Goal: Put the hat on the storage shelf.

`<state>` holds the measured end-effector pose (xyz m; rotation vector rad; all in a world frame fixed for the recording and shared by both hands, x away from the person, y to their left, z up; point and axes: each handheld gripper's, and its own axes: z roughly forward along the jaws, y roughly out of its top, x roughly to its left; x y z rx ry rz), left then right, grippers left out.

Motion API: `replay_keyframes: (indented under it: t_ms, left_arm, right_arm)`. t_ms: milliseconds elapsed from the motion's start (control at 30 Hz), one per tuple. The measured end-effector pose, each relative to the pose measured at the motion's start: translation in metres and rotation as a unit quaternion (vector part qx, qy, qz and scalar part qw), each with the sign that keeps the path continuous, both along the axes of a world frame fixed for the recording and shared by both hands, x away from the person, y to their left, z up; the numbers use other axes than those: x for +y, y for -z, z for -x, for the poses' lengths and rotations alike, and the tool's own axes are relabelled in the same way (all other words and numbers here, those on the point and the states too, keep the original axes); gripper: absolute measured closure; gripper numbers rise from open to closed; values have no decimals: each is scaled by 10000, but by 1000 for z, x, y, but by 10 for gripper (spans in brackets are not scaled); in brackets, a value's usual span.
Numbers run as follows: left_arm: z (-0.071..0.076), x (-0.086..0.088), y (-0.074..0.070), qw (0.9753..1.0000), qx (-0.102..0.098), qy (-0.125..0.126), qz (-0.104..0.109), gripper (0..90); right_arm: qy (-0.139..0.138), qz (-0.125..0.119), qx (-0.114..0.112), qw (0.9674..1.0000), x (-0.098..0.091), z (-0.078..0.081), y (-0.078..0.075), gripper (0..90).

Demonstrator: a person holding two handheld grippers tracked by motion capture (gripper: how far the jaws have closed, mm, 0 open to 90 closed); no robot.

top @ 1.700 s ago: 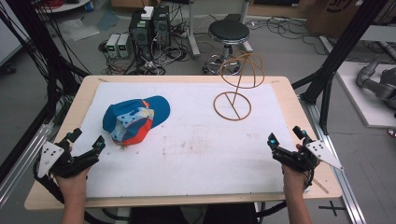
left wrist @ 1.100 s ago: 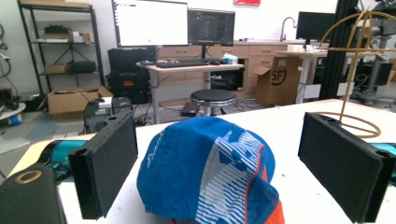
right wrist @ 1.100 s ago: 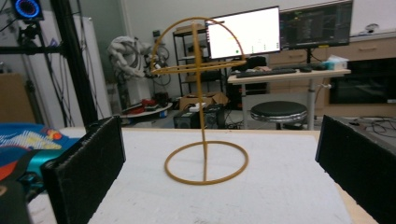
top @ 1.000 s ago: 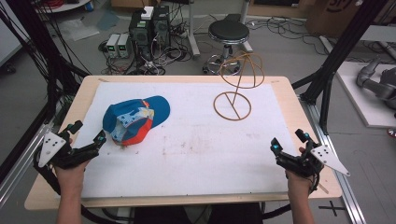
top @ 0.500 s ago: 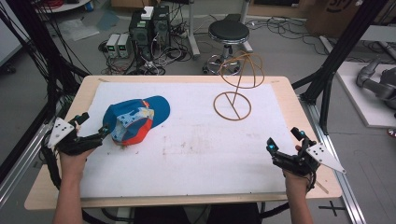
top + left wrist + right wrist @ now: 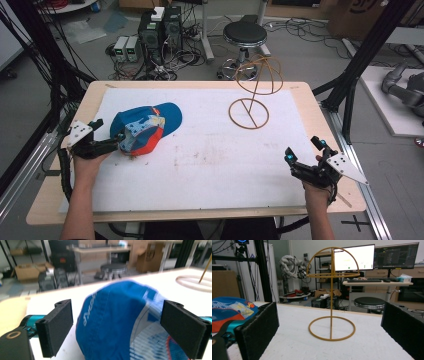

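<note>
A blue cap (image 6: pixel 145 127) with an orange and white patterned side lies on the white sheet at the left. My left gripper (image 6: pixel 106 136) is open at the cap's left edge; in the left gripper view the cap (image 6: pixel 112 322) sits between the wide-apart jaws of that gripper (image 6: pixel 117 308), blurred. A golden wire hat stand (image 6: pixel 250 107), with a ring base, a pole and a dome top, stands upright at the back right. My right gripper (image 6: pixel 304 151) hovers open near the front right, holding nothing. The right gripper view looks between the jaws of the right gripper (image 6: pixel 329 315) at the stand (image 6: pixel 331 290), with the cap (image 6: pixel 229 308) at its left.
A white sheet (image 6: pixel 210 165) covers most of the wooden table (image 6: pixel 320 125). Black frame posts (image 6: pixel 350 85) flank the table on both sides. Beyond the far edge are a stool (image 6: pixel 245 35) and computer boxes (image 6: pixel 160 30) with cables.
My left gripper has moved forward along the left side until its open jaws reach the cap. The right gripper stayed near the front right, shifting only slightly.
</note>
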<state>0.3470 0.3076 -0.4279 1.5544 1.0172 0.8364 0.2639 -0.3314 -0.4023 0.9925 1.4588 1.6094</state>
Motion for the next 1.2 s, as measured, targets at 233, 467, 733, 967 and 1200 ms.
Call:
replay_keyframes:
  t_ms: [233,467,733,967,1200]
  left_arm:
    - [-14,-3,-2,9996,107,132,-206,126]
    - [-21,7,-1,9978,343,505,-244,183]
    - [-26,2,5,9961,600,440,-482,256]
    - [-25,-4,5,9941,823,328,-627,470]
    - [-21,-5,6,9951,722,290,-611,719]
  right_arm:
    - [-5,80,2,10000,-1,0,1,12]
    - [-24,111,32,9999,-5,2,2,12]
    - [4,194,24,9998,-6,5,2,12]
    - [-9,179,64,9998,-5,5,3,13]
    - [-32,182,79,9998,-4,4,3,13]
